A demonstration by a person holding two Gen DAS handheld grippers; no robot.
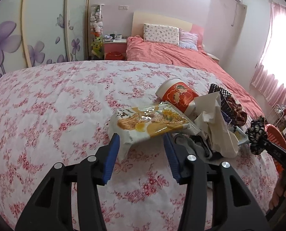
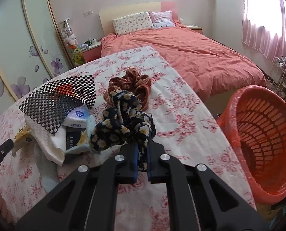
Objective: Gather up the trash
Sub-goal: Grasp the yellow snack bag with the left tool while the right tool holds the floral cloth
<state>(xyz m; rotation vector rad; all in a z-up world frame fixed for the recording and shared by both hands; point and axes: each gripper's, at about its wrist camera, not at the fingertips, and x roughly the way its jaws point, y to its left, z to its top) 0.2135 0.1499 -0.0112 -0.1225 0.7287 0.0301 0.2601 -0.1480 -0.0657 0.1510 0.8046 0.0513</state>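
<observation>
My left gripper (image 1: 142, 140) is open, its blue pads either side of the near edge of a yellow snack wrapper (image 1: 152, 121) on the floral table. Behind the wrapper lie a red and white paper cup (image 1: 178, 96) on its side, crumpled white paper (image 1: 216, 123) and a checkered mesh mat (image 2: 64, 100). My right gripper (image 2: 142, 154) is shut on a dark floral scrunchie (image 2: 123, 125), held just above the table; it also shows in the left wrist view (image 1: 257, 136). A brown scrunchie (image 2: 131, 84) lies beyond it. A Vinda tissue pack (image 2: 76, 120) sits under the mat.
A red slotted basket (image 2: 262, 132) lined with a red bag stands off the table's right edge. The floral tablecloth (image 1: 65, 105) covers the table. A bed with a salmon duvet (image 2: 191, 53) is behind, wardrobe doors on the left, curtains on the right.
</observation>
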